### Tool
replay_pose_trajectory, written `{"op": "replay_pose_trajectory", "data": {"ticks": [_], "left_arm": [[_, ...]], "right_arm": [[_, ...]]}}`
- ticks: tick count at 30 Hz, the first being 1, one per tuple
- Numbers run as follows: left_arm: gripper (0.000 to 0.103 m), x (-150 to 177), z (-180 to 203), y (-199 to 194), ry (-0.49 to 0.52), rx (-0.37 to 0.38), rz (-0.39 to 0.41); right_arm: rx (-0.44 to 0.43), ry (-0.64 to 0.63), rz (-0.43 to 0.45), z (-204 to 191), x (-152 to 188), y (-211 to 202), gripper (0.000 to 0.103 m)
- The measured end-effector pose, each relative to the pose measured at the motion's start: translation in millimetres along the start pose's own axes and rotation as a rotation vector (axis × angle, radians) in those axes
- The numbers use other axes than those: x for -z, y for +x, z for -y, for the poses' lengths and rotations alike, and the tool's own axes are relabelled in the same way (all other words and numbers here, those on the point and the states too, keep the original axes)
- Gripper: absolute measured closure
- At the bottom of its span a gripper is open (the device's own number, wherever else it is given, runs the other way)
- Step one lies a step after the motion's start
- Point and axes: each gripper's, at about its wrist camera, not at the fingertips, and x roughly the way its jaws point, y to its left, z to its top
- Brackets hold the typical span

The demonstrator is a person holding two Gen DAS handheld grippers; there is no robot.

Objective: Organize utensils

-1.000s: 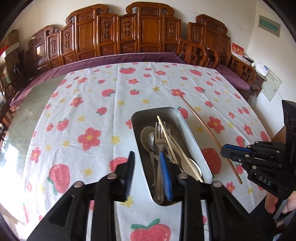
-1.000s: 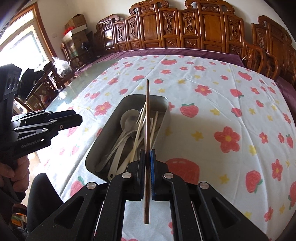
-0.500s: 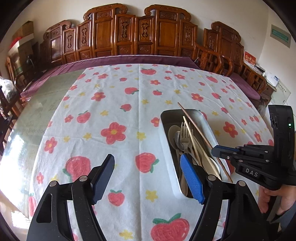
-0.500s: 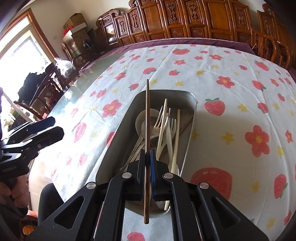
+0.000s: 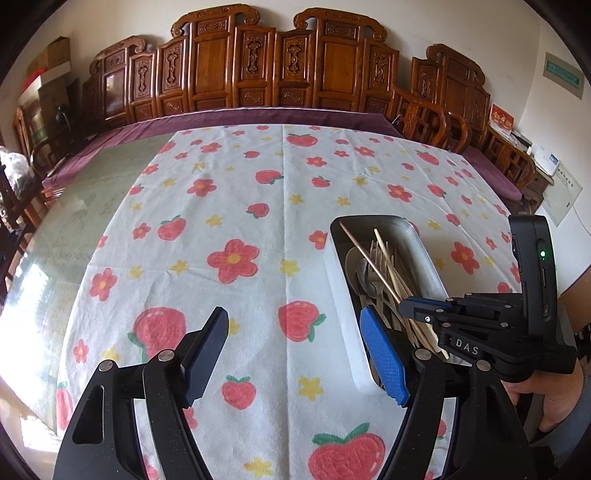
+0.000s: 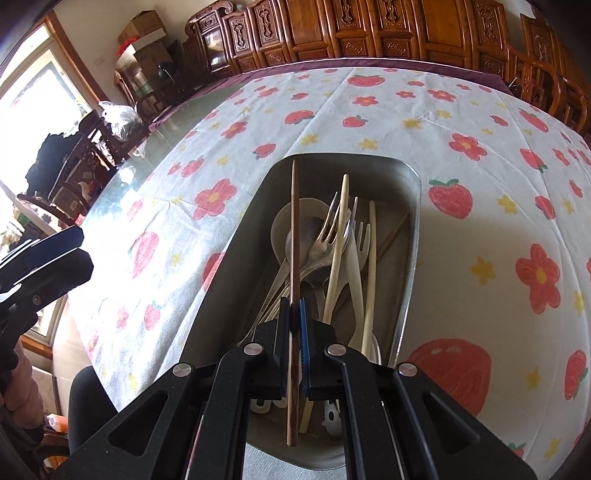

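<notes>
Clamping a brown chopstick (image 6: 294, 236) above the metal tray (image 6: 413, 258) of utensils, the right gripper (image 6: 293, 314) hovers while the left gripper (image 5: 295, 354) gapes beside the tray.

We saw a row of carved wooden chairs (image 5: 258, 70) lined along the far side of the table (image 5: 92, 192), against a pale wall (image 5: 509, 33). A white tablecloth (image 5: 258, 206) printed with red strawberries and flowers covered most of the table, leaving a glassy greenish strip bare on the left. A purple cloth (image 5: 258, 116) edged the far side. Daylight came in through a window (image 6: 40, 99) on the left, and cardboard boxes (image 6: 142, 26) sat stacked in the corner.
</notes>
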Motion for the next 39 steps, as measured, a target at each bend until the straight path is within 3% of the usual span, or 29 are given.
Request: {"op": "replay_pose_trajectory", "data": {"ticks": [11,18,26,31,33,35,39], "left_arm": [[0.033,0,0,-1,-0.001,-0.002,0.003],[0.033,4,4,-13,-0.002,-0.01,0.026],[0.032,13,22,-35,0.017,-0.013,0.058],[0.026,20,34,-52,0.026,-0.018,0.095],[0.021,24,40,-59,0.03,-0.015,0.111],[0.014,26,46,-64,0.03,-0.015,0.121],[0.008,36,58,-74,0.035,-0.006,0.129]], "right_arm": [[-0.023,-0.024,-0.002,-10,0,4,0.093],[-0.03,-0.055,0.046,-9,0,-19,0.093],[0.031,-0.081,0.14,-7,21,-69,0.092],[0.086,-0.085,0.225,-2,43,-111,0.071],[0.109,-0.076,0.258,2,52,-125,0.045],[0.137,-0.064,0.297,7,63,-143,0.029],[0.185,-0.041,0.347,15,83,-171,0.006]]}}
